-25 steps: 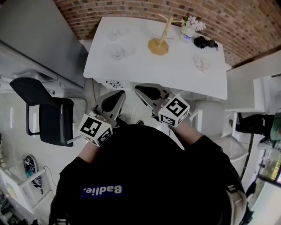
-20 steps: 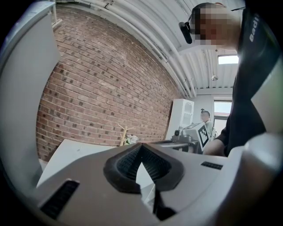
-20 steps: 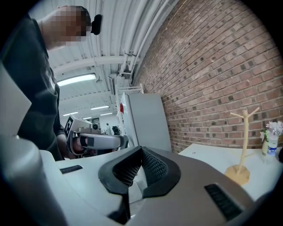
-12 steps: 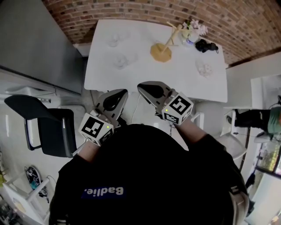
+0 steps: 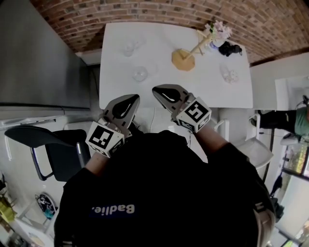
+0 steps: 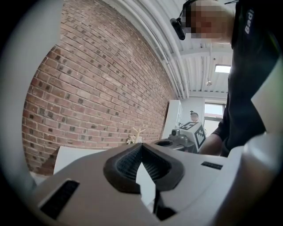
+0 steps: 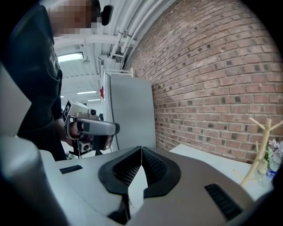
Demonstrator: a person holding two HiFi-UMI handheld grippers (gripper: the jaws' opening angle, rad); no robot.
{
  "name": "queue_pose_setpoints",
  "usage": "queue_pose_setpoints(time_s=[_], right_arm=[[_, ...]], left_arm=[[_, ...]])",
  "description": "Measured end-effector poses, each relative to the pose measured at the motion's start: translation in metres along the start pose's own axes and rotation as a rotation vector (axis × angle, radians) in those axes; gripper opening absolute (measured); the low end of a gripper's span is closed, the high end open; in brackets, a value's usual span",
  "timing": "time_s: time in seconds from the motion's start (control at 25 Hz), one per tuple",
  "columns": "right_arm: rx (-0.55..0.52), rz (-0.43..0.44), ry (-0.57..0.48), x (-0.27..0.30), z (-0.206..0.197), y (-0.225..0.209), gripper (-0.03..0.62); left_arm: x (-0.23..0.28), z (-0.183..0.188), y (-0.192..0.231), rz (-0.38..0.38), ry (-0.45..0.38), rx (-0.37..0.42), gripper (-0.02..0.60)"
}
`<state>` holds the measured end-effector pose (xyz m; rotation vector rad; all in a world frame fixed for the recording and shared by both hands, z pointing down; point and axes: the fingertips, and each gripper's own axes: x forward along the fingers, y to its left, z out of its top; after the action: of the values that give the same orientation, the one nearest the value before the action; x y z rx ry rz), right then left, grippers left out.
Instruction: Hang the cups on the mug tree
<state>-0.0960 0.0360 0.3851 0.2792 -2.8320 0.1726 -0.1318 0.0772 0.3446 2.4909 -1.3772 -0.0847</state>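
The wooden mug tree [image 5: 184,59] is standing toward the far right of the white table [image 5: 164,84], just beside a small vase of flowers [image 5: 218,32] against the brick wall [image 5: 145,10]. A clear cup [image 5: 140,73] is sitting well left of it, a second cup [image 5: 129,48] is sitting further back, and a third cup [image 5: 229,74] is lying on the right. The left claw [image 5: 130,100] and right claw [image 5: 160,90] are hovering side by side at the table's near edge, both clenched on nothing.
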Motion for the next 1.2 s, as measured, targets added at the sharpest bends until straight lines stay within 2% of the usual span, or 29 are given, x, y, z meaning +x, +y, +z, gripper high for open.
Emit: queue_pose_setpoints(time_s=[0.28, 0.6, 1.04, 1.2], right_arm=[[-0.084, -0.021, 0.118, 0.030, -0.031, -0.007, 0.031], [-0.206, -0.016, 0.294, 0.053, -0.080, -0.023, 0.032], [-0.433, 0.074, 0.476, 0.091, -0.121, -0.040, 0.075], [-0.511, 0.107, 0.576, 0.103, -0.141, -0.051, 0.098]], left_arm=[[-0.007, -0.008, 0.024, 0.003, 0.018, -0.017, 0.000], [-0.017, -0.016, 0.039, 0.056, 0.009, -0.022, 0.000], [-0.031, -0.022, 0.047, 0.152, 0.007, -0.039, 0.000], [-0.033, -0.024, 0.051, 0.184, 0.008, -0.042, 0.000]])
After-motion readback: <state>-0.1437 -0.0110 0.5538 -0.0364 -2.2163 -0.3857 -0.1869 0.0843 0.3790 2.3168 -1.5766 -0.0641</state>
